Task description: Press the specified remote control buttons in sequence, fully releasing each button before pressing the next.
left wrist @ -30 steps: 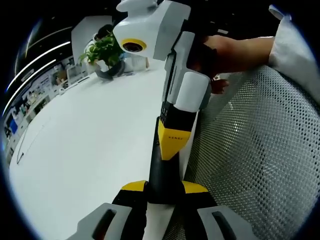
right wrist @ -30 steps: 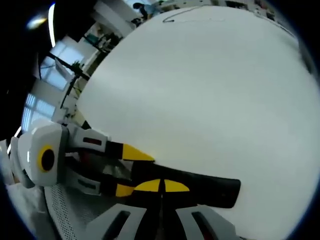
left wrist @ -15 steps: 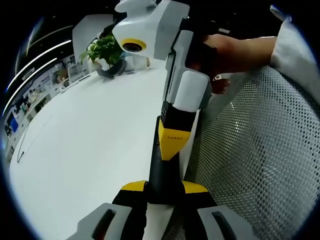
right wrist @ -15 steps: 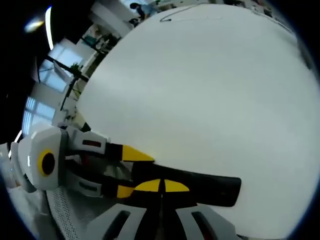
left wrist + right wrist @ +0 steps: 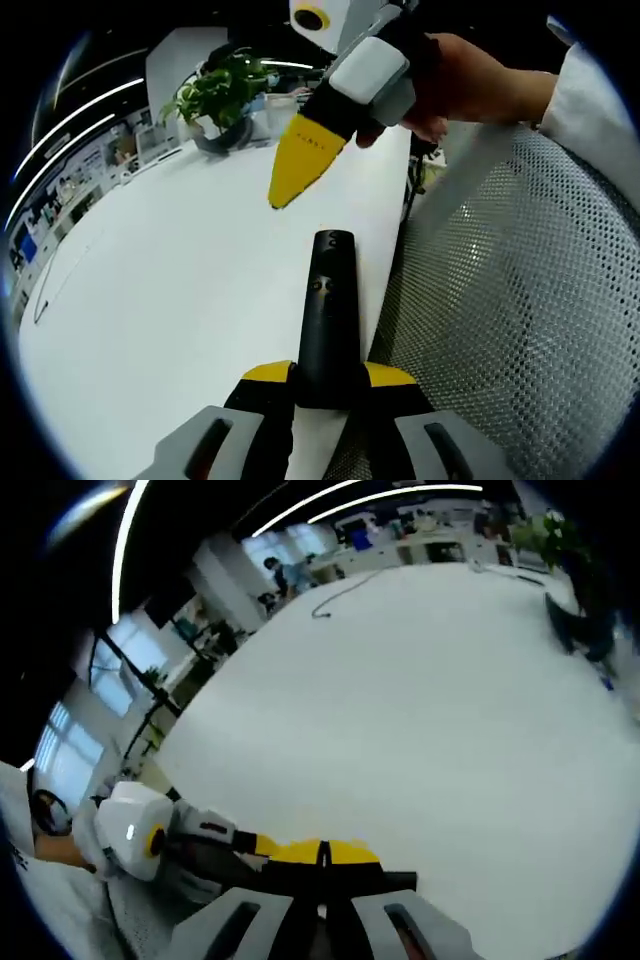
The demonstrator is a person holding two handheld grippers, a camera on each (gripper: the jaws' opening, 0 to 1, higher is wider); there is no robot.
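A slim black remote control [image 5: 326, 300] is clamped at its near end by the left hand-held gripper [image 5: 328, 378], over the white bench [image 5: 170, 300] edge. It looks light, rigid and smooth, best held by its long sides. The right hand-held gripper [image 5: 290, 180], jaws together, hovers just beyond its far buttons, not touching.

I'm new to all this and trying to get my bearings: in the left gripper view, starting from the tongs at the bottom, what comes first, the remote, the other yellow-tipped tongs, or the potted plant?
1. Black remote: clamped in the left tongs, bottom centre.
2. Right tongs: beyond the remote's far end, hovering above it.
3. Potted plant: far across the white table, upper left.
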